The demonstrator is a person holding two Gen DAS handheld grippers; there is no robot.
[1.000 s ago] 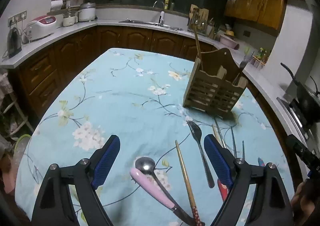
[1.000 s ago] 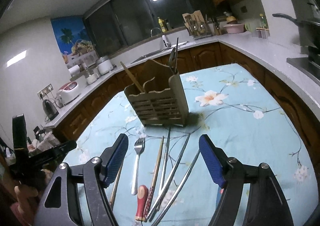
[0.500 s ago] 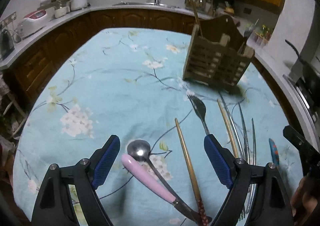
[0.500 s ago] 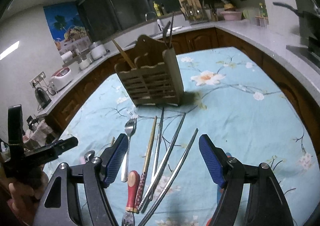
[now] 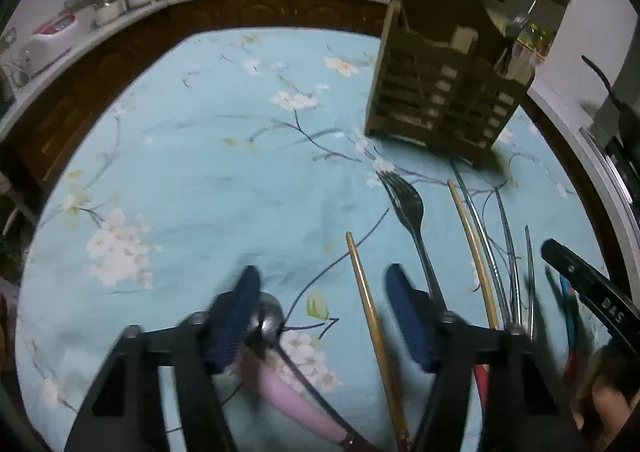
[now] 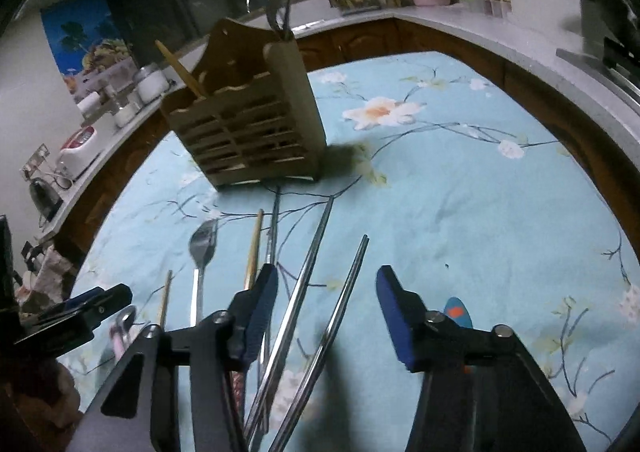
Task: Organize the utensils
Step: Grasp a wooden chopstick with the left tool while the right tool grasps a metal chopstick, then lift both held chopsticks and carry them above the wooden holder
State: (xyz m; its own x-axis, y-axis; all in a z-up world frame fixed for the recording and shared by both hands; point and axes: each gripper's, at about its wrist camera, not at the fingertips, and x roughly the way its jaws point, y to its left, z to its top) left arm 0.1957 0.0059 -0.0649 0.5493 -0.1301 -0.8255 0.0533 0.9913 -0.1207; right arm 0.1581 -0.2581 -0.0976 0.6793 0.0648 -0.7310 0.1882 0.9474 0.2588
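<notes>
A round table (image 5: 192, 155) is covered by a pale blue cloth printed with white blossoms and thin dark branches. At its far side stands a slatted wooden utensil holder (image 6: 256, 131), boxy with a scalloped top edge; in the right wrist view a wooden stick leans out of its left compartment and dark metal tongs rise from the right one. On the cloth in front of it lie loose utensils in a rough row. The left gripper (image 5: 324, 312), black with ribbed blue pads, has just been closing and its jaws now stand partly apart, pressing on nothing; between them lie the shiny round bowl of a metal spoon (image 5: 268, 322), touching or just beside the left pad, and a slim golden chopstick (image 5: 372, 316). Beneath the spoon lies a utensil with a smooth pink handle (image 5: 288, 396). A steel fork (image 5: 408, 207) lies just beyond the right pad. The right gripper (image 6: 326, 312), of the same build, has also just been closing and is likewise half apart, gripping nothing; two long, thin steel chopsticks (image 6: 312, 284) run between its pads. Only the right wrist view shows the holder's contents and a blue handle with an orange spot (image 6: 458, 312) behind the right pad; only the left wrist view shows the pink handle clearly.
</notes>
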